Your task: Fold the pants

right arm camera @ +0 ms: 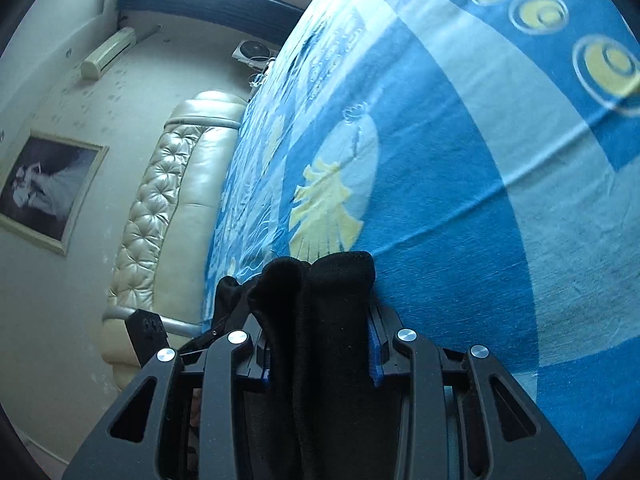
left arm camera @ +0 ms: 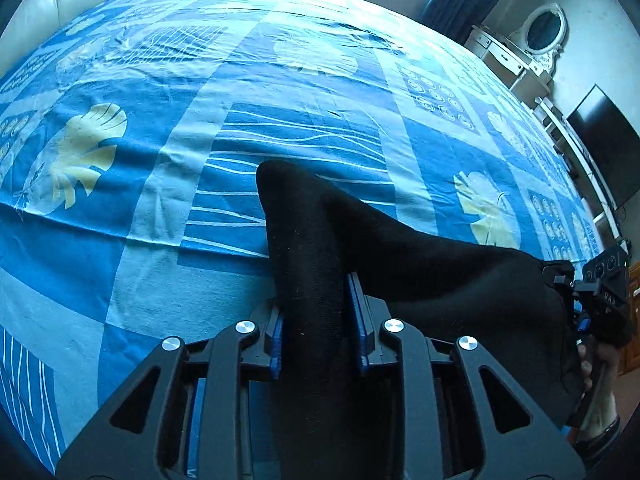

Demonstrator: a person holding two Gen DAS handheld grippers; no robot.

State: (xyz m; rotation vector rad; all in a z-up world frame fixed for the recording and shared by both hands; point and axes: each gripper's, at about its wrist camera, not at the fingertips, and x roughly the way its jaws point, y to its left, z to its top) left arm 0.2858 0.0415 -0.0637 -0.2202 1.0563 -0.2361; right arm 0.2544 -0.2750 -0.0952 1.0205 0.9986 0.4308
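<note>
Left tool [left arm camera: 320, 320] is pinching a bunched fold of the black pants [left arm camera: 420, 264]; right tool [right arm camera: 320, 344] is pinching another bunch. Pants are hanging between them above the bed [left arm camera: 200, 120] near its front edge.

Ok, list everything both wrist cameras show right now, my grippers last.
pants: one, black, bunched in both grippers above the bed
bedsheet: one, blue with pale yellow leaf prints, covering the bed
headboard: one, cream, tufted, at the bed's end
framed picture: one, dark, on the wall
air conditioner: one, cream, high on the wall
dressing table: one, white with oval mirror, beside the bed
TV screen: one, black, by the wall
left gripper: black, blue pads, shut on pants
right gripper: black, blue pads, shut on pants
</note>
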